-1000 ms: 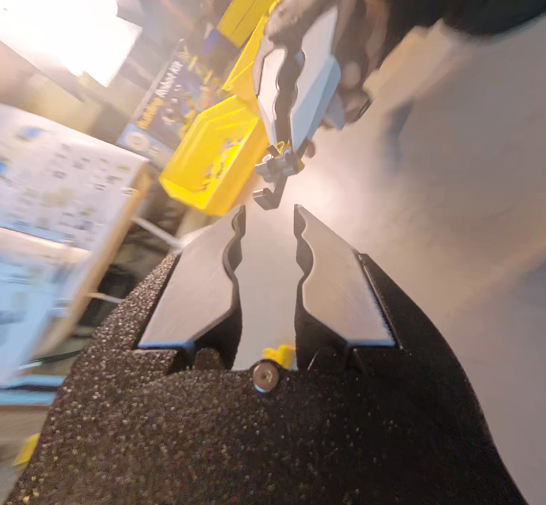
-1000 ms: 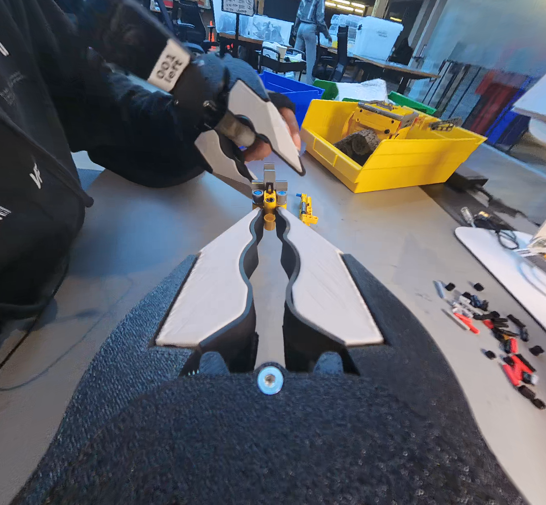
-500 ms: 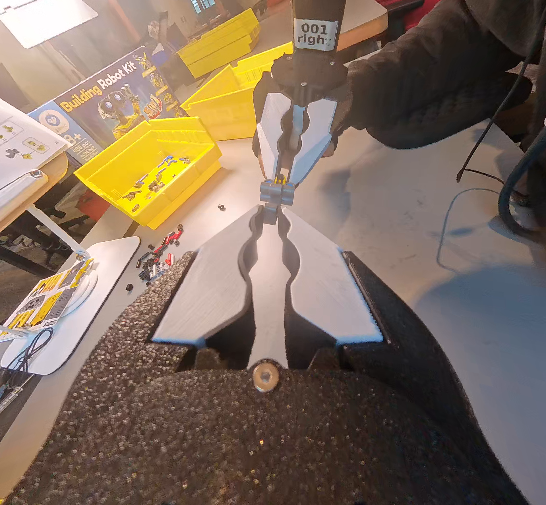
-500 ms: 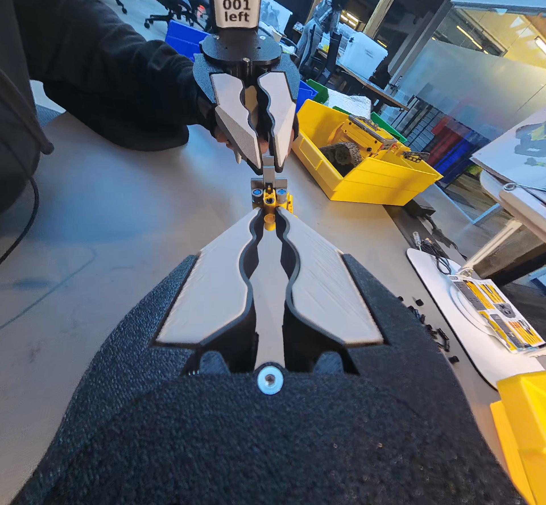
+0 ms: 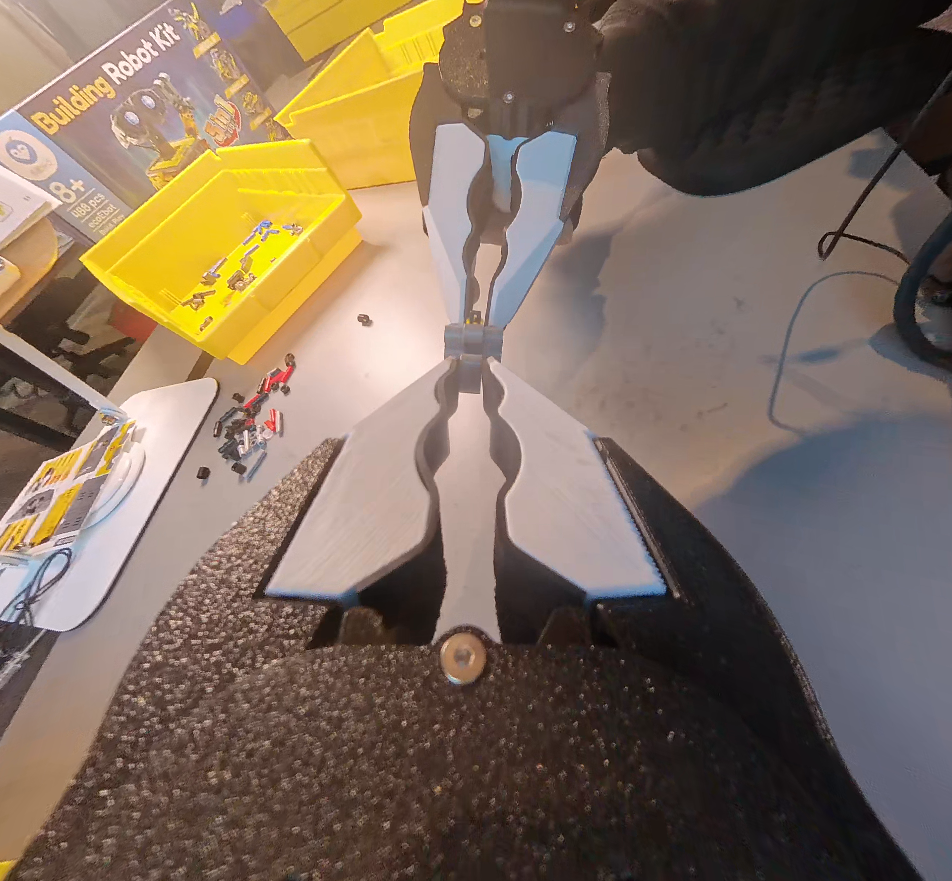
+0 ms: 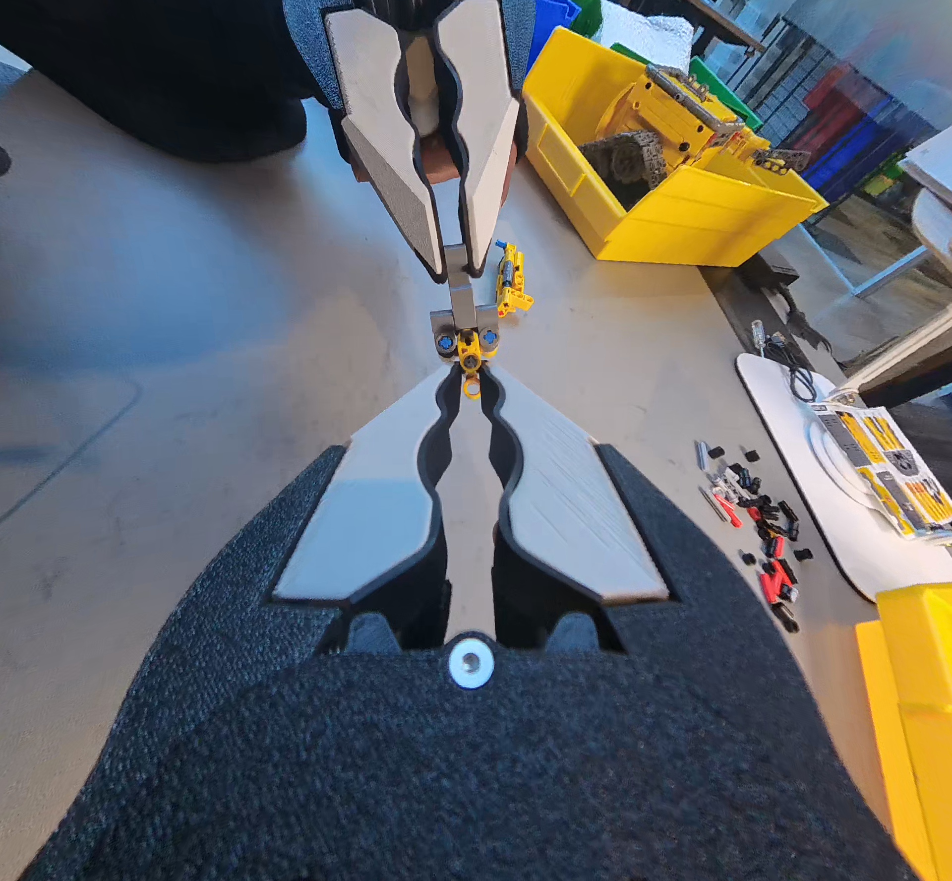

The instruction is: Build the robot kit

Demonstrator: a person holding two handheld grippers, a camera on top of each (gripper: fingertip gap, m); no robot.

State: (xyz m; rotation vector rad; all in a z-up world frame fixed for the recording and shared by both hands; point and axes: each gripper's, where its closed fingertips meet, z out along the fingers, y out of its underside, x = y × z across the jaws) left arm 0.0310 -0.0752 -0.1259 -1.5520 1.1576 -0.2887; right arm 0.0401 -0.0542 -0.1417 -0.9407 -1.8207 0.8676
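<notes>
A small brick assembly (image 6: pixel 466 330), a grey T-shaped piece with two blue pins and a yellow piece, is held above the grey table between both grippers, which face each other tip to tip. My right gripper (image 6: pixel 470 377) is shut on its yellow end. My left gripper (image 5: pixel 470 372) is shut on its grey stem (image 5: pixel 471 341). In the right wrist view the left gripper (image 6: pixel 456 263) comes in from the top; in the left wrist view the right gripper (image 5: pixel 476 315) does. A dark sleeve is behind each.
A small yellow sub-assembly (image 6: pixel 510 279) lies on the table just beyond. A yellow bin (image 6: pixel 695 222) holds a yellow tracked model. Loose small parts (image 6: pixel 757 511) lie beside a white board with a booklet (image 6: pixel 876 454). Another yellow bin (image 5: pixel 221 248) and a kit box (image 5: pixel 129 98) stand left. Both grippers' tips are close together, under 4 cm apart.
My left gripper swung round to face the right one and closed on the assembly's grey stem. The right gripper kept its hold on the yellow end.
</notes>
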